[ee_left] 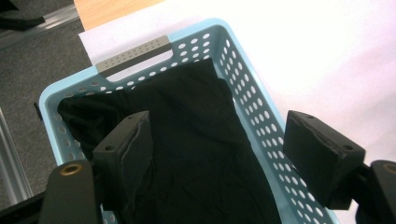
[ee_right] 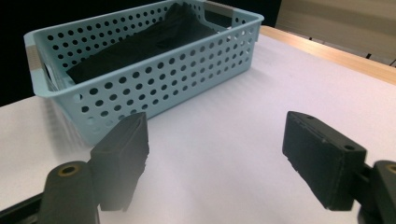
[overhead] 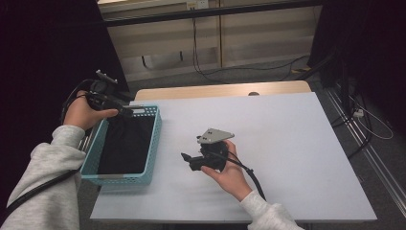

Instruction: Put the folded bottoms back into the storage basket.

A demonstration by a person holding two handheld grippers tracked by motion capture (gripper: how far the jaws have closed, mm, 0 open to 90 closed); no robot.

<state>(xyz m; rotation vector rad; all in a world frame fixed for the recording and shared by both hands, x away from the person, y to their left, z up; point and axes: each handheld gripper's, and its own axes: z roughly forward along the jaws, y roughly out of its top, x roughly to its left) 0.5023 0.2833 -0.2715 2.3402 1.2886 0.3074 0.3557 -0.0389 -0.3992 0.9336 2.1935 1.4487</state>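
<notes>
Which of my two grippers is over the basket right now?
The left gripper, jaws open above the black cloth in the blue basket. The right gripper sits over bare table.

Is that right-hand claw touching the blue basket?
Apart. In the high view the right gripper sits clear of the basket, with bare white table between them; the right gripper view shows the same gap.

Place read as a lab or recording room, not a home. A table under a plain white cover stood on grey carpet. Loose cables ran across the floor and down the bare pale wall panels. Black curtains closed both sides. Metal rails lay on the floor at right.
</notes>
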